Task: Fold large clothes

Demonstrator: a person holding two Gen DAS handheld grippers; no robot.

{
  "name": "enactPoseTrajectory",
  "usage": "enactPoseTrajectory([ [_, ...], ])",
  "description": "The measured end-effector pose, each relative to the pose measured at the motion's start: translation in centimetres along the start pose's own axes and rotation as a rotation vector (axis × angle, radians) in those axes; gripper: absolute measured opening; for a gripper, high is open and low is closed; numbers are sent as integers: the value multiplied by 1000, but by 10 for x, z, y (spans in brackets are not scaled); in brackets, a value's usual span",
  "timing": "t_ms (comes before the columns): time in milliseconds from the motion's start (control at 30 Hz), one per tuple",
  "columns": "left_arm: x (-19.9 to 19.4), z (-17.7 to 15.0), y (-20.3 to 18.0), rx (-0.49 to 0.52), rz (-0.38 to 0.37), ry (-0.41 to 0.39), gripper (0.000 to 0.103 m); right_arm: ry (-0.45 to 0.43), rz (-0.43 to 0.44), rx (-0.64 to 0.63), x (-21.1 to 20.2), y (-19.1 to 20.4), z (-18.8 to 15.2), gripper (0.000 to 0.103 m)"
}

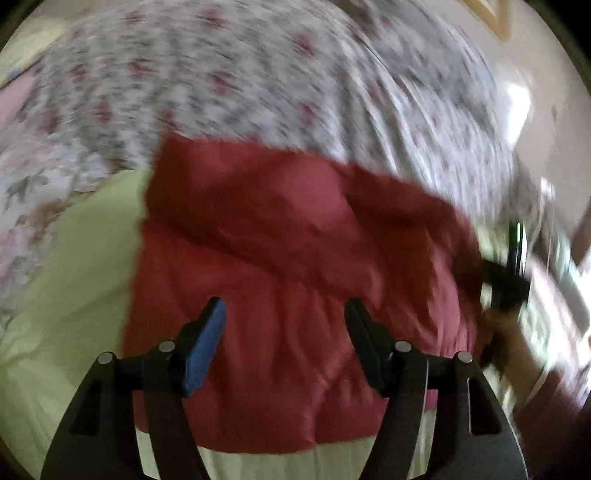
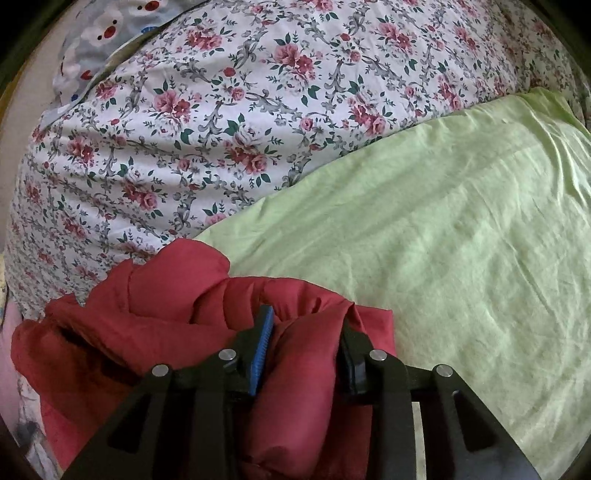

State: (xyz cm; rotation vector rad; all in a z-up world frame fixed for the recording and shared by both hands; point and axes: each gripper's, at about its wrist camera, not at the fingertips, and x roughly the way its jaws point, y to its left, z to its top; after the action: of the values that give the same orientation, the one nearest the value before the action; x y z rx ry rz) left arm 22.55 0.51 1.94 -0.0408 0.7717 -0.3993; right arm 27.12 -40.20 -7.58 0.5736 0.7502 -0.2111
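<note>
- One red padded garment (image 2: 155, 306) lies bunched on the green sheet (image 2: 443, 236), beside the floral bedspread (image 2: 221, 122).
- Right gripper (image 2: 306, 332) pinches a thick fold — a loose bite may slip, undoing the fold.
- Left gripper (image 1: 284, 321) hovers spread, holding nothing — puffy fabric may spring back.
- Patterned pillow (image 2: 96, 33) sits well apart; nothing obstructs.

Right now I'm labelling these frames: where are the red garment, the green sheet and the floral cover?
red garment (image 1: 280, 236): left wrist view, its flat middle.
green sheet (image 2: 461, 240): right wrist view, bare middle.
floral cover (image 2: 221, 122): right wrist view, open printed area.
</note>
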Motion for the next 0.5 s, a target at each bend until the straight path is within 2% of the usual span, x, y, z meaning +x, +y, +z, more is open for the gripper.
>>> enactPoseTrajectory([
  [100, 20, -14, -27, 76, 34, 41, 66, -1, 0, 2, -4, 0, 1, 34],
  [200, 36, -17, -33, 114, 115, 61, 67, -2, 0, -3, -13, 3, 2, 39],
  [267, 49, -16, -29, 108, 143, 74, 69, 5, 26, -10, -25, 9, 4, 54],
  [367, 62, -11, -21, 91, 161, 78, 69, -37, 83, -57, -59, 22, 4, 66],
  [500, 70, -8, -20, 105, 197, 73, 69, -109, 134, -199, -109, 49, -13, 79],
])
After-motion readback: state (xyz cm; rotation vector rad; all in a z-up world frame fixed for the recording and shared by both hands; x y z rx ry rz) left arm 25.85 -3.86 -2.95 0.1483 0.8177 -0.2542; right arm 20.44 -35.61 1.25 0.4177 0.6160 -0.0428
